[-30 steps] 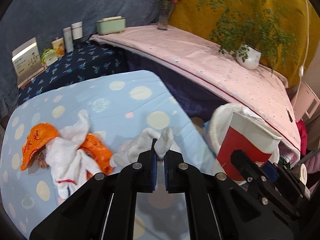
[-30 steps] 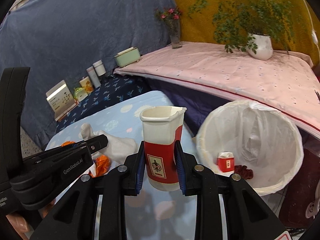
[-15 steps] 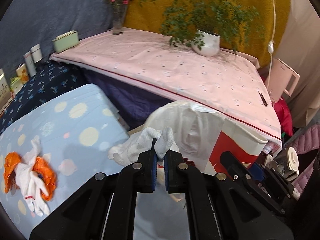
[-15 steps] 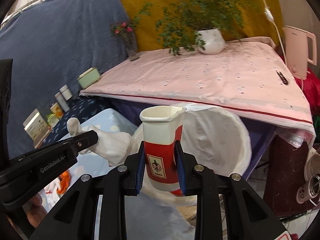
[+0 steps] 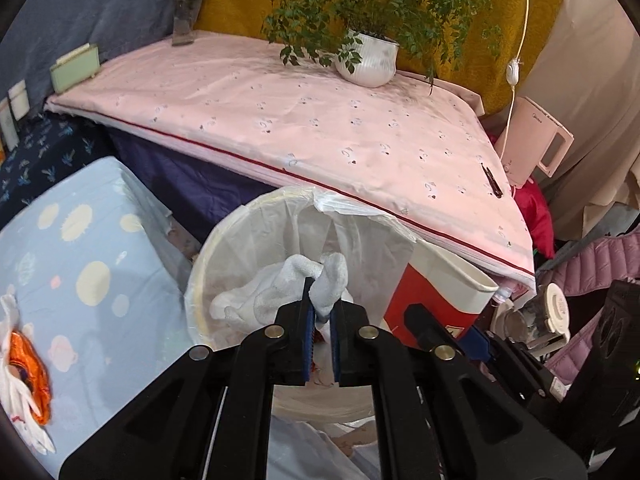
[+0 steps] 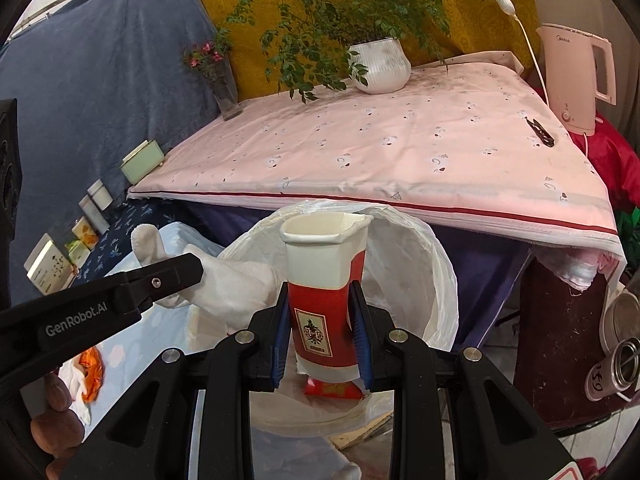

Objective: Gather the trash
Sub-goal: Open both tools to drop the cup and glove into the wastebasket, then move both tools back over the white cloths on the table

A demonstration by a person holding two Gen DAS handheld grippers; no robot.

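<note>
My left gripper [image 5: 320, 312] is shut on a crumpled white cloth [image 5: 276, 292] and holds it over the open mouth of the white-lined trash bin [image 5: 208, 264]. My right gripper [image 6: 320, 320] is shut on a red and white paper cup [image 6: 324, 276], upright, also over the bin [image 6: 436, 280]. In the right wrist view the left gripper [image 6: 176, 276] and the cloth [image 6: 236, 284] show at left. A small red carton [image 6: 332, 388] lies inside the bin. More orange and white trash [image 5: 24, 372] lies on the blue dotted table [image 5: 88, 248].
A pink-covered table [image 5: 320, 120] overhangs the bin behind, with a potted plant [image 5: 368, 60], a flower vase [image 5: 184, 12] and a green box [image 5: 76, 68]. A pink kettle [image 6: 576, 76] and clutter stand at right. Small boxes [image 6: 52, 264] sit on the dark blue cloth.
Both grippers moved right, off the blue table, to over the bin, still holding the cloth and the cup. The bin is now directly below them.
</note>
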